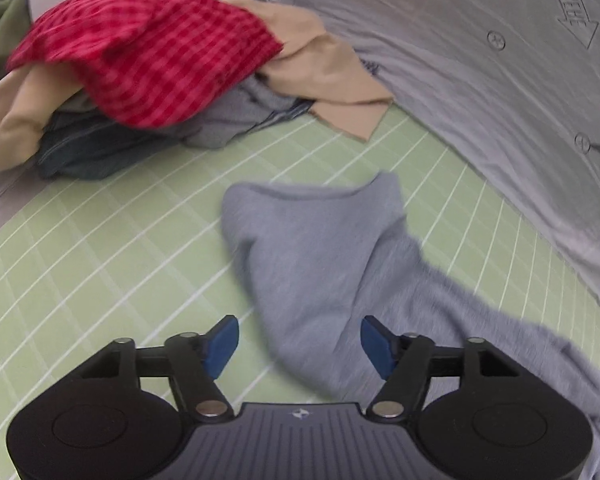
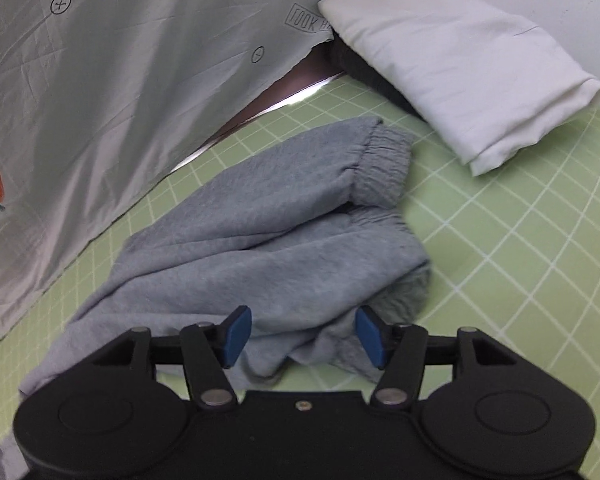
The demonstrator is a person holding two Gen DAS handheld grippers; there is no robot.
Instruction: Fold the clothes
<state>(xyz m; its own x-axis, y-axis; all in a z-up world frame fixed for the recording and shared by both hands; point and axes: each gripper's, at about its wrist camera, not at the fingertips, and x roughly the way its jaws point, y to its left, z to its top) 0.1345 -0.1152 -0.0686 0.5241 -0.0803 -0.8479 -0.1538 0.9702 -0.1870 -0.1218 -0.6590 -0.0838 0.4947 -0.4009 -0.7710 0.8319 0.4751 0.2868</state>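
A pale green mat with a white grid [image 1: 100,264] lies against a grey printed bedsheet [image 1: 480,92]. The grey fleece sweatpants [image 2: 260,248], loosely folded, rest on it beneath the left gripper [image 1: 299,346] and right gripper [image 2: 303,336], both open, holding nothing.

The left gripper [image 1: 299,347] hangs over the green grid mat [image 1: 100,248], its blue pads spread apart with nothing pinched. Grey sweatpants [image 1: 320,248] lie rumpled just ahead of it. Further back sits a heap topped by a red checked garment [image 1: 152,56], with beige cloth [image 1: 332,80] spilling out.
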